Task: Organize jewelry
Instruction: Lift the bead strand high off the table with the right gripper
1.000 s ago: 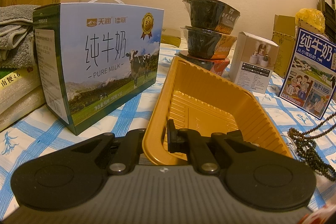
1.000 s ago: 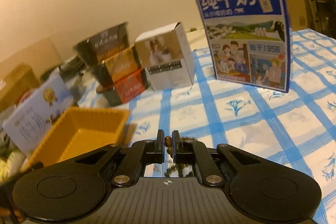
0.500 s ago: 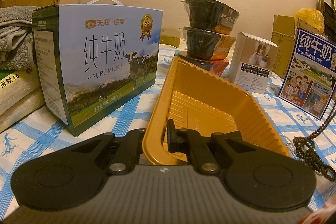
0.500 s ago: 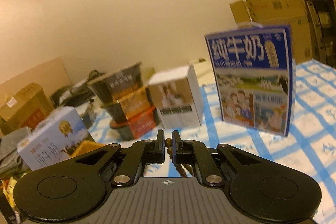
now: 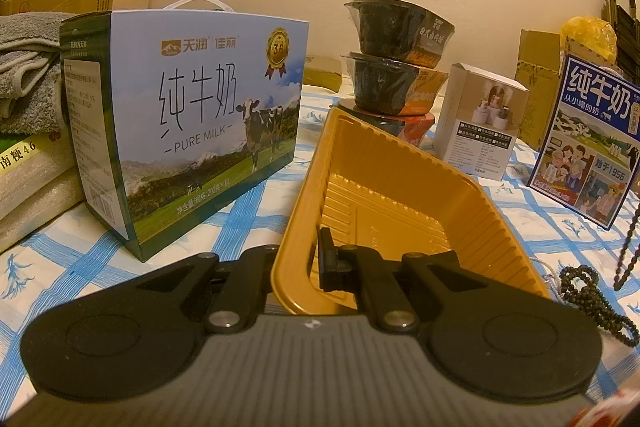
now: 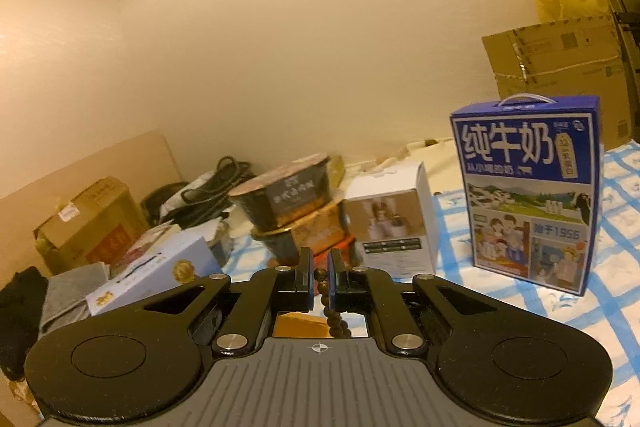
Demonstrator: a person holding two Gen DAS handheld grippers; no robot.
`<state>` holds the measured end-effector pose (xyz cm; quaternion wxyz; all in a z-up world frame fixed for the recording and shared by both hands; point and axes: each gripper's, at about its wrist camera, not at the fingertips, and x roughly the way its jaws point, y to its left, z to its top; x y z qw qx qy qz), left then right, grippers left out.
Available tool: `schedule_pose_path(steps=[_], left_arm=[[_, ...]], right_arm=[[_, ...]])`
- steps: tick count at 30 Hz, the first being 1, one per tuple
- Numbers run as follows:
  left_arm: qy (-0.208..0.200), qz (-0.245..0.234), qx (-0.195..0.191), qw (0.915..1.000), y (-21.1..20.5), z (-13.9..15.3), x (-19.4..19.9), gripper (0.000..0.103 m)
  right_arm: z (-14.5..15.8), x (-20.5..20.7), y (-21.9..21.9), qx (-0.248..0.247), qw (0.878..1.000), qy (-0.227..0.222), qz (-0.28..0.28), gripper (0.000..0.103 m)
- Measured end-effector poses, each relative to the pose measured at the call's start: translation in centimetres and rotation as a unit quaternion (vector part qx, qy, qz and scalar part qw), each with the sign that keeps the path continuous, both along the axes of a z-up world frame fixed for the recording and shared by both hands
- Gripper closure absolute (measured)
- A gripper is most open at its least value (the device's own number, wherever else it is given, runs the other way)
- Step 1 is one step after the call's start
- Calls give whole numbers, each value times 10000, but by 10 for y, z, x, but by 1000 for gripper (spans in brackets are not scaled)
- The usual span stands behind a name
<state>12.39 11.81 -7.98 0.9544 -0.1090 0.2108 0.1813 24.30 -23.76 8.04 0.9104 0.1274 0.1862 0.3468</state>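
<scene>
The left gripper [image 5: 316,259] has its jaws clamped on the near rim of the gold tray [image 5: 400,195] on the table. The right gripper [image 6: 320,281] pinches the bead necklace [image 6: 334,319], partly lifted at the table's right edge. Next: carry it over the tray and release.

Left gripper [image 5: 314,259] clamped on near wall of gold tray [image 5: 400,195]. Dark bead string [image 5: 600,291] lies right of tray, partly lifted off the cloth.
</scene>
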Motion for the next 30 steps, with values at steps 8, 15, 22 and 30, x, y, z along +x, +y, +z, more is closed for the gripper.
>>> schedule_pose_path(steps=[8,15,22,30], left_arm=[[-11,-17,8,10000,-1,1,0,97],[-19,-16,10,10000,-2,2,0,97],[-36,-31,-8,10000,-3,3,0,97],[-57,-40,-31,10000,-3,3,-1,97]], right_arm=[[6,-8,14,67,9997,-34,222,96],[12,-9,40,250,9981,-14,572,96],[19,-14,73,433,9934,-41,1065,96],[15,-20,116,534,9863,129,1555,96]])
